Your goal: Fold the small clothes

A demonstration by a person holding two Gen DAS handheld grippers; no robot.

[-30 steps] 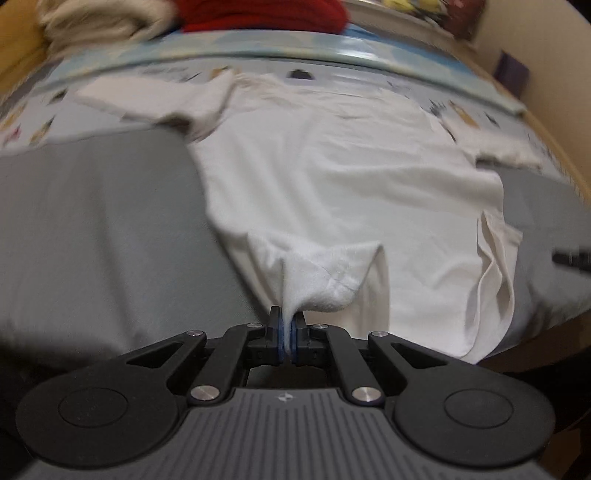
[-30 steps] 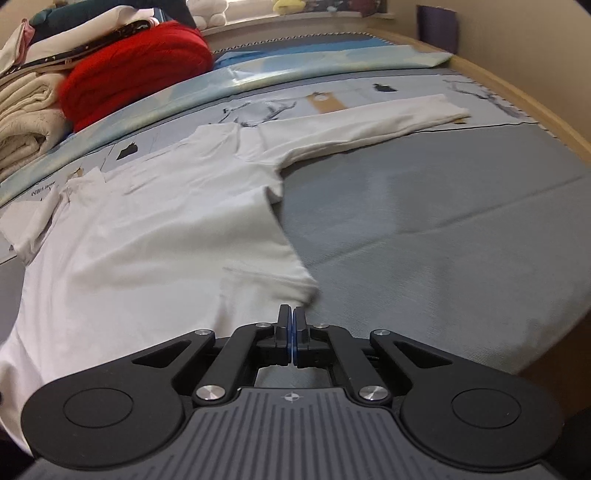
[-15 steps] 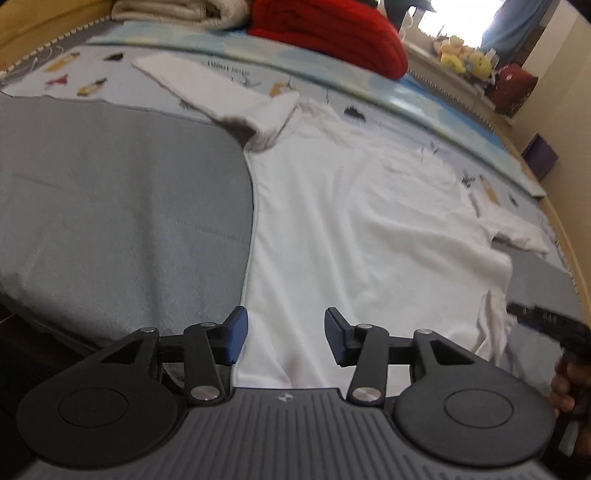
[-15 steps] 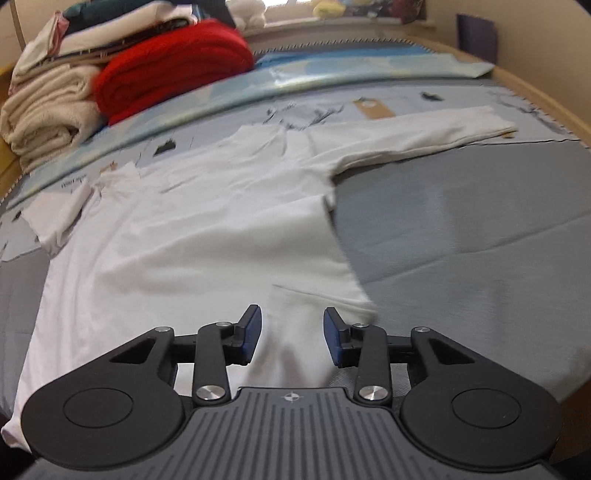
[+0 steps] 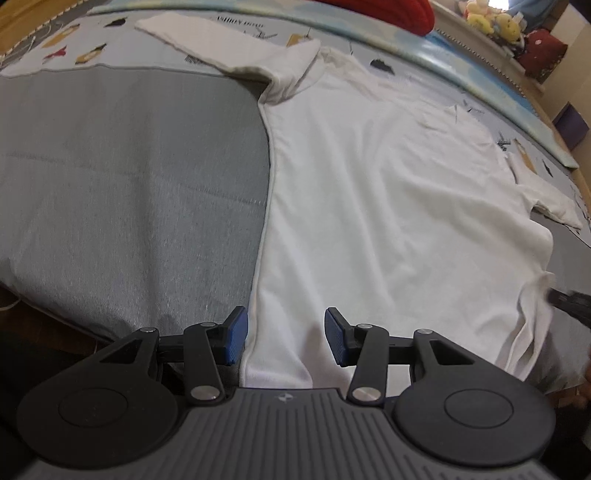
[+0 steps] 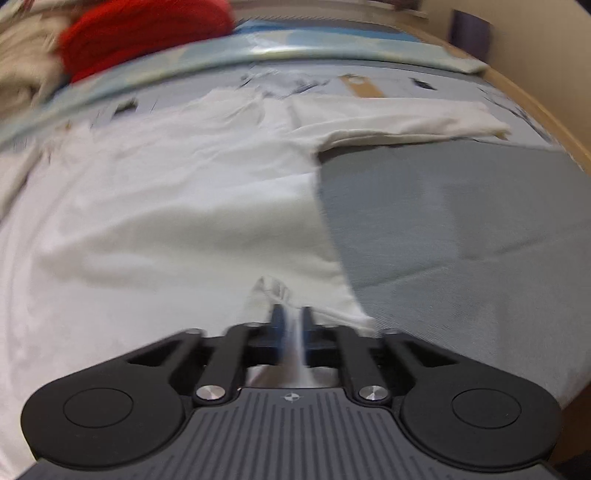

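Right claw (image 6: 292,323) pinches shirt (image 6: 166,229) hem edge.

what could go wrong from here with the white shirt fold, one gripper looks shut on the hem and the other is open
1. The right gripper pinches only a thin ridge of the white shirt hem; it may slip out when lifted.
2. The left gripper is open over the other hem corner, gripping nothing; lifting now would likely drag the shirt askew.
3. The left sleeve lies doubled back at the shoulder, so a fold could trap that bunching.

Grey bed cover (image 5: 129,177), wooden bed frame (image 6: 535,107), beige wall (image 6: 535,33)
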